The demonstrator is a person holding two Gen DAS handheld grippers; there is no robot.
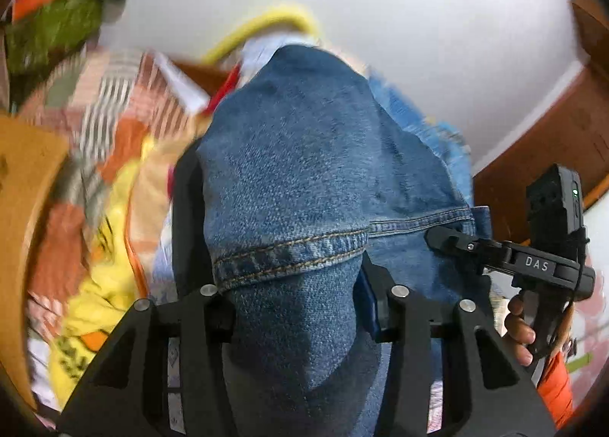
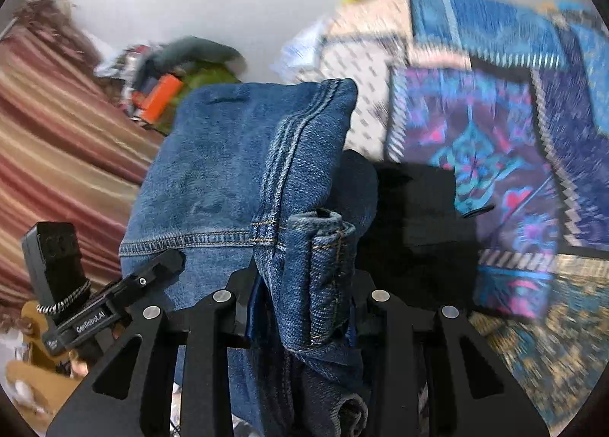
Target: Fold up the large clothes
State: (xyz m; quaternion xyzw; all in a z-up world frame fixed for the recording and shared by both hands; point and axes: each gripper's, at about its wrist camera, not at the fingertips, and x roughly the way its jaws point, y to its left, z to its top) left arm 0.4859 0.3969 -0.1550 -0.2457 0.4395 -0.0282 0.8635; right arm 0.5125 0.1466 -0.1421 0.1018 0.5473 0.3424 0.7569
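A pair of blue denim jeans (image 1: 304, 155) hangs in the air, draped over both grippers. My left gripper (image 1: 300, 284) is shut on the jeans near a stitched hem, and the cloth covers its fingertips. The right gripper (image 1: 453, 243) shows at the right of the left wrist view, pinching the same hem. In the right wrist view the jeans (image 2: 228, 170) fill the middle, and my right gripper (image 2: 304, 277) is shut on a thick folded seam. The left gripper (image 2: 167, 262) shows at the lower left, clamped on the denim edge.
A heap of patchwork and yellow clothes (image 1: 106, 178) lies at the left. A blue and purple patterned spread (image 2: 495, 140) lies to the right. A striped red cloth (image 2: 57, 147) is at the left, with a white wall (image 1: 418, 37) behind.
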